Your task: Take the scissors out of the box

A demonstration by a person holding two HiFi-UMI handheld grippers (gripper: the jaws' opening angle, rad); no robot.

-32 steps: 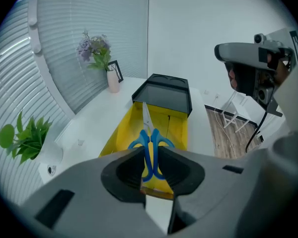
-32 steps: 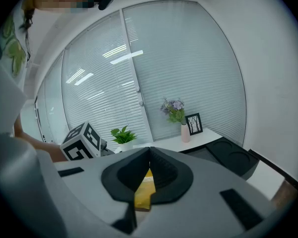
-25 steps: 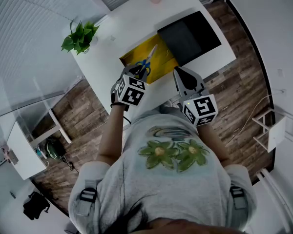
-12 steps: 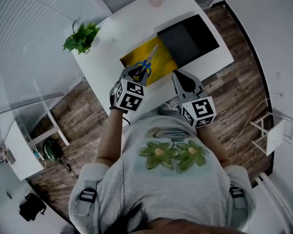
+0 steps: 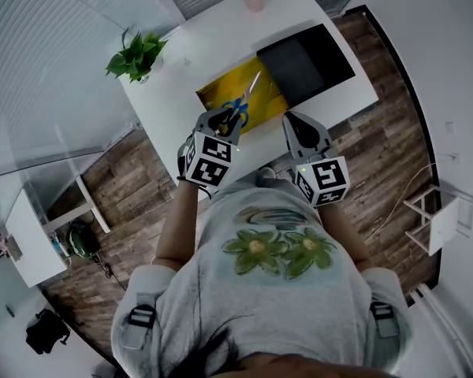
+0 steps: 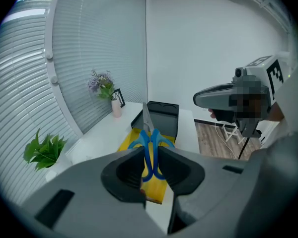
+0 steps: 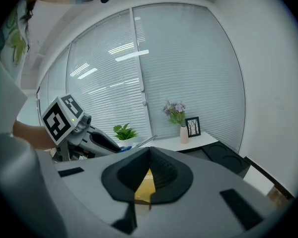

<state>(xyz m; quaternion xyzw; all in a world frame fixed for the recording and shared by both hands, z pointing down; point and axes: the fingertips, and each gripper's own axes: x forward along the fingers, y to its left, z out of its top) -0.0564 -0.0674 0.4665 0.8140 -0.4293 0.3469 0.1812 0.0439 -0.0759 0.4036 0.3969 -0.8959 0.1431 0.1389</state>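
We start with the white table (image 5: 181, 53), which carries the open yellow box (image 5: 272, 101) we use as our landmark. The black lid (image 5: 307, 57) lies touching the box on its far right side, so the box is already open.

The left gripper (image 5: 221, 120) hangs at the near left edge of the box, pointing steeply down. Its jaws are clamped on the blue handles of the scissors (image 6: 150, 139). The right gripper (image 5: 293, 123) hovers off the near right corner of the box with its jaws together and nothing between them.

The scissors themselves sit above the box, with the blades aimed across it toward the lid. They seem to us lifted off the yellow floor, though from these views we cannot tell whether they are above the rim.

As we judge it, the grasp is done and the lift is under way. What is left is to carry the scissors sideways past the edge of the box and set them down on the table beside it.
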